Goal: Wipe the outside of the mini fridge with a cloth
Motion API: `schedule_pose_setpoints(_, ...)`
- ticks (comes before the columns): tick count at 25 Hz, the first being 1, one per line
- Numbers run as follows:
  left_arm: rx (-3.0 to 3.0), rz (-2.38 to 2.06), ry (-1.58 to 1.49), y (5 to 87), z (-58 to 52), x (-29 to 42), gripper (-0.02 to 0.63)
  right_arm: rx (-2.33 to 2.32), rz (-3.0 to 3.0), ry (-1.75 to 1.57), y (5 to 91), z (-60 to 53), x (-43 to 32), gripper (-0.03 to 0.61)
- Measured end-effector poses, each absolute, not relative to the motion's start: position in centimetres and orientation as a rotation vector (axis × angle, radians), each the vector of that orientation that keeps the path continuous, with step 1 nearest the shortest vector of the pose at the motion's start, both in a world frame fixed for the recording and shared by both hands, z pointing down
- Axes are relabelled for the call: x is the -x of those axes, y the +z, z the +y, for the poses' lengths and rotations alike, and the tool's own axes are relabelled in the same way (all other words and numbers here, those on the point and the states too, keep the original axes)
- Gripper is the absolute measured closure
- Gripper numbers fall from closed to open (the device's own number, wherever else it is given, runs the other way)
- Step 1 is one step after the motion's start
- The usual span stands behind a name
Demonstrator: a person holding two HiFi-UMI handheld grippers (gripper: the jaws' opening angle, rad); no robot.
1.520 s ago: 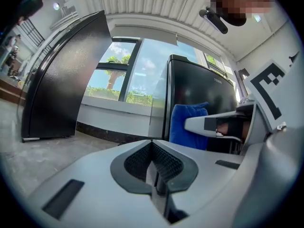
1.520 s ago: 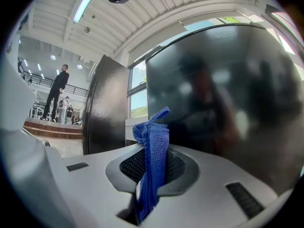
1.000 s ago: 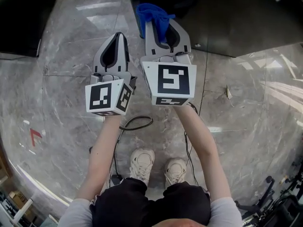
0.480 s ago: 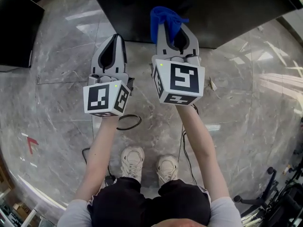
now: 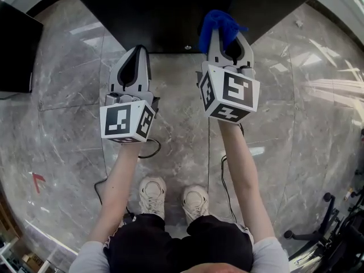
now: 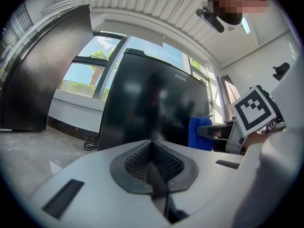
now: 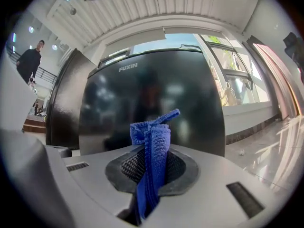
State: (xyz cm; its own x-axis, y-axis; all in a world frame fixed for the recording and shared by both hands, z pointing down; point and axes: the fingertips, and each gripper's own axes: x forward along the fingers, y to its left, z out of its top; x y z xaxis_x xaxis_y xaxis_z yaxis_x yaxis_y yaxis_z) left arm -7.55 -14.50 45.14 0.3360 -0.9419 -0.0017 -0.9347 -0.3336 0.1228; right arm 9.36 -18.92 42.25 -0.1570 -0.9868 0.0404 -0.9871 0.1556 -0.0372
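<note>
The black mini fridge (image 5: pixel 170 10) stands on the floor ahead of me; its glossy door fills the right gripper view (image 7: pixel 152 103) and shows in the left gripper view (image 6: pixel 156 108). A folded blue cloth (image 7: pixel 154 151) is pinched upright in my right gripper (image 7: pixel 149 170), which is shut on it and held just short of the fridge front. In the head view the cloth (image 5: pixel 219 27) pokes past the right gripper (image 5: pixel 224 38) over the fridge's top edge. My left gripper (image 5: pixel 133 61) is shut with nothing in it (image 6: pixel 153 167), a little back and to the left of the fridge.
Grey marble floor (image 5: pixel 68 118) all round. A second dark cabinet (image 5: pixel 17 44) stands at the left, also seen tall in the left gripper view (image 6: pixel 42 70). A black cable (image 5: pixel 149 152) lies on the floor near my feet. Windows run behind the fridge.
I have stepped closer to the fridge. The right gripper with the cloth has moved forward and to the right, up to the fridge front. The left gripper stayed alongside.
</note>
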Motion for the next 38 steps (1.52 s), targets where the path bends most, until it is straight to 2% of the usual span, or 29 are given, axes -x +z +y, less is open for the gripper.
schedule_pose_setpoints(17,-2.471,-1.709,-0.058,47.2,-14.0,5.6,0.609,-2.308,-2.095,0.107,43.0,-19.8,-22.5,0.516)
schedule_pose_setpoints(31,-2.449,-1.717,-0.058,48.1,-14.2,5.7,0.609,-2.347,-2.062,0.107,43.4,-20.1,-24.4,0.517)
schedule_pose_setpoints(38,-2.433,-1.759,-0.087,47.7,-14.3,6.8,0.609,-2.44,-2.019,0.257,44.8,-18.9,-25.7,0.516)
